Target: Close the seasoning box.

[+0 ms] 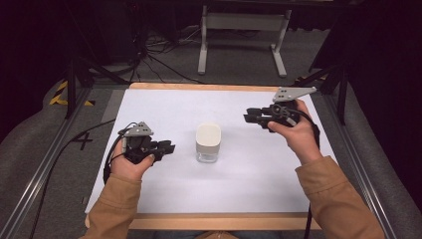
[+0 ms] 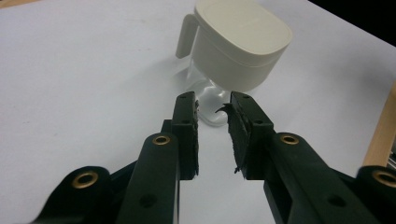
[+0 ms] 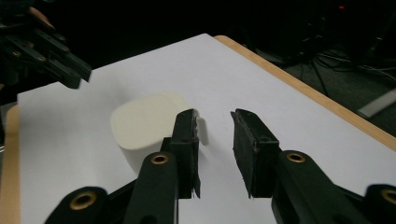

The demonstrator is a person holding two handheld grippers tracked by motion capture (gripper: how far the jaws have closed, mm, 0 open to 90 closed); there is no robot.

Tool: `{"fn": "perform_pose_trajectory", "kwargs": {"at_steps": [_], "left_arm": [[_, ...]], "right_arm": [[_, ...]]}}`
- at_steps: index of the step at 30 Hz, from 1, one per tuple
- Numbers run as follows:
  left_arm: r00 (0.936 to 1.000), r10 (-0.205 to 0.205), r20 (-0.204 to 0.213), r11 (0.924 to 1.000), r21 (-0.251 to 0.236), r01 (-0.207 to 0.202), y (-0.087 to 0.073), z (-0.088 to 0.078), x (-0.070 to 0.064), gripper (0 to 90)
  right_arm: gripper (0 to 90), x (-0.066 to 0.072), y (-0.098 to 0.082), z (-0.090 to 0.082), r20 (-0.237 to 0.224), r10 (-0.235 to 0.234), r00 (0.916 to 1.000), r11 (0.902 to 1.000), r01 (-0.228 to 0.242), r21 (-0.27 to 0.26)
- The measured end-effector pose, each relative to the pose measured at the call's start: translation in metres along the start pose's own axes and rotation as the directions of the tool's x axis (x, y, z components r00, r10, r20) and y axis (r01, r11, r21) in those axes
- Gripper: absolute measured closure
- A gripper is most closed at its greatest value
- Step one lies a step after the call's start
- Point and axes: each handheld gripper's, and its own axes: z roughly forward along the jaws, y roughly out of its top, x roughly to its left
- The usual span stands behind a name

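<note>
A small clear jar with a cream rounded lid (image 1: 208, 142) stands upright in the middle of the white table top (image 1: 249, 174). My left gripper (image 1: 169, 148) hovers just left of it, open and empty, jaws pointing at the jar. In the left gripper view the jar (image 2: 238, 46) sits close beyond the parted jaws of the left gripper (image 2: 212, 105), a small tab on its lid side. My right gripper (image 1: 249, 117) is held to the jar's right and farther back, open and empty. In the right gripper view its jaws (image 3: 214, 116) frame the jar (image 3: 140, 123), with the left gripper (image 3: 51, 51) beyond.
A wooden border (image 1: 219, 220) frames the white top. Metal rails (image 1: 40, 174) run along both sides. A grey stand with two legs (image 1: 243, 30) and loose cables (image 1: 159, 55) sit on the floor behind the table. Yellow-black tape (image 1: 60, 92) marks the left floor.
</note>
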Motion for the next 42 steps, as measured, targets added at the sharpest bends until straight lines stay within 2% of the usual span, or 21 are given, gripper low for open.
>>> {"fn": "perform_pose_trajectory", "kwargs": {"at_steps": [3,4,9,13,17,19,22,23,24,25,27,28,29,30,31,33,36,38,42], "left_arm": [[0.9996,-0.023,-0.018,0.9997,-0.005,0.023,-0.002,-0.004,0.006,72.3],[0.9995,-0.017,-0.026,0.9999,-0.002,0.016,-0.002,-0.005,0.009,72.3],[0.9975,-0.036,-0.060,0.9993,0.002,0.036,-0.005,-0.008,0.016,71.5],[0.9956,-0.057,-0.074,0.9983,0.003,0.057,-0.008,-0.010,0.023,70.7],[0.9919,-0.073,-0.104,0.9972,0.011,0.074,-0.012,-0.012,0.030,70.2],[0.9908,-0.085,-0.106,0.9960,0.019,0.087,-0.015,-0.013,0.033,70.0],[0.9889,-0.095,-0.115,0.9950,0.020,0.098,-0.017,-0.012,0.036,69.5],[0.9875,-0.093,-0.127,0.9946,0.035,0.098,-0.019,-0.012,0.039,69.5],[0.9866,-0.096,-0.132,0.9941,0.038,0.102,-0.019,-0.011,0.040,69.0],[0.9866,-0.096,-0.132,0.9941,0.038,0.102,-0.019,-0.011,0.040,68.7],[0.9852,-0.105,-0.136,0.9925,0.049,0.112,-0.021,-0.009,0.042,68.6],[0.9836,-0.099,-0.150,0.9919,0.064,0.110,-0.023,-0.007,0.045,68.3],[0.9836,-0.099,-0.150,0.9919,0.064,0.110,-0.023,-0.007,0.045,68.1],[0.9827,-0.098,-0.157,0.9915,0.069,0.110,-0.024,-0.006,0.046,68.1],[0.9821,-0.107,-0.155,0.9899,0.076,0.120,-0.025,-0.005,0.047,67.8],[0.9813,-0.108,-0.159,0.9898,0.075,0.121,-0.027,-0.003,0.050,67.4],[0.9782,-0.118,-0.171,0.9878,0.081,0.133,-0.032,0.001,0.055,67.0],[0.9767,-0.131,-0.170,0.9854,0.086,0.147,-0.037,0.004,0.061,67.1],[0.9706,-0.153,-0.186,0.9806,0.094,0.172,-0.045,0.008,0.070,67.7]], "right_arm": [[68.8,-0.010,-0.013,-0.016,0.045,0.036,0.9983,0.9994,-0.036,-0.001],[68.5,-0.013,-0.017,-0.020,0.057,0.052,0.9970,0.9987,-0.052,0.000],[66.7,-0.026,-0.038,-0.039,0.120,0.099,0.9878,0.9949,-0.101,0.007],[64.5,-0.035,-0.055,-0.052,0.184,0.126,0.9748,0.9907,-0.134,0.027],[63.3,-0.044,-0.074,-0.063,0.219,0.178,0.9594,0.9817,-0.188,0.029],[62.0,-0.047,-0.085,-0.068,0.243,0.182,0.9529,0.9796,-0.197,0.040],[61.1,-0.049,-0.094,-0.071,0.251,0.196,0.9480,0.9767,-0.211,0.037],[60.7,-0.051,-0.101,-0.072,0.258,0.200,0.9453,0.9755,-0.217,0.037],[60.0,-0.053,-0.113,-0.075,0.274,0.220,0.9361,0.9713,-0.236,0.026],[60.0,-0.053,-0.113,-0.075,0.274,0.220,0.9361,0.9713,-0.236,0.026],[59.6,-0.055,-0.126,-0.077,0.290,0.249,0.9243,0.9645,-0.264,0.014],[59.3,-0.059,-0.139,-0.076,0.311,0.279,0.9084,0.9552,-0.296,0.007],[59.3,-0.059,-0.139,-0.076,0.311,0.279,0.9084,0.9552,-0.296,0.007],[58.8,-0.061,-0.144,-0.074,0.322,0.282,0.9041,0.9500,-0.310,0.039],[58.8,-0.063,-0.149,-0.073,0.338,0.266,0.9029,0.9496,-0.306,0.070],[58.4,-0.065,-0.157,-0.072,0.355,0.271,0.8948,0.9444,-0.318,0.082],[57.7,-0.068,-0.167,-0.069,0.364,0.264,0.8933,0.9411,-0.321,0.106],[56.8,-0.070,-0.174,-0.066,0.368,0.249,0.8957,0.9414,-0.313,0.125],[56.3,-0.072,-0.186,-0.062,0.374,0.252,0.8927,0.9400,-0.317,0.125]]}}
